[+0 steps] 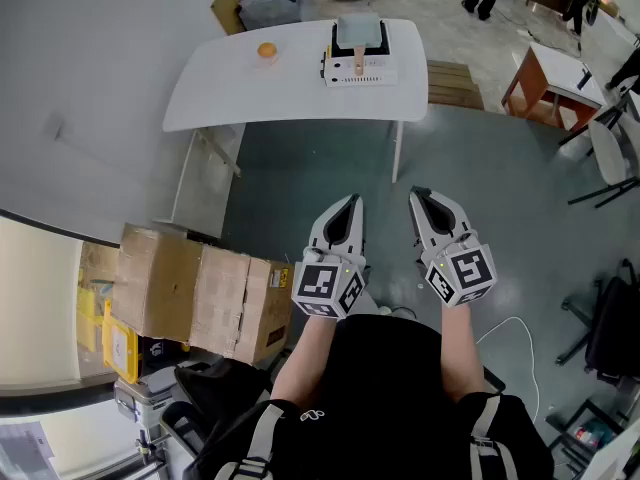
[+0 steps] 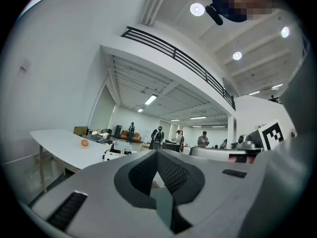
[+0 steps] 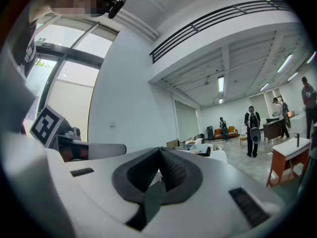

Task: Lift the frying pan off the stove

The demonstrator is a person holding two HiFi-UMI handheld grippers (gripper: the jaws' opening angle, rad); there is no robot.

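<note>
Both grippers sit low by the person's waist, side by side. On the left gripper (image 1: pixel 349 202) the fingers (image 2: pixel 174 173) are pressed together with nothing between them: dark ribbed pads set in smooth grey plastic shells. Same deal for the right gripper (image 1: pixel 419 195), whose fingers (image 3: pixel 174 172) are closed on nothing. The pan (image 1: pixel 358 34) is well ahead of the left fingertips, a squarish grey thing with a pale, wooden-looking handle. It sits on a flat white stove (image 1: pixel 362 74) on the white, round-cornered bench (image 1: pixel 220 83). A round orange (image 1: pixel 266 51) lies ahead and left of the left fingers. Cardboard boxes (image 1: pixel 200 293) stand on the floor, left of them.
</note>
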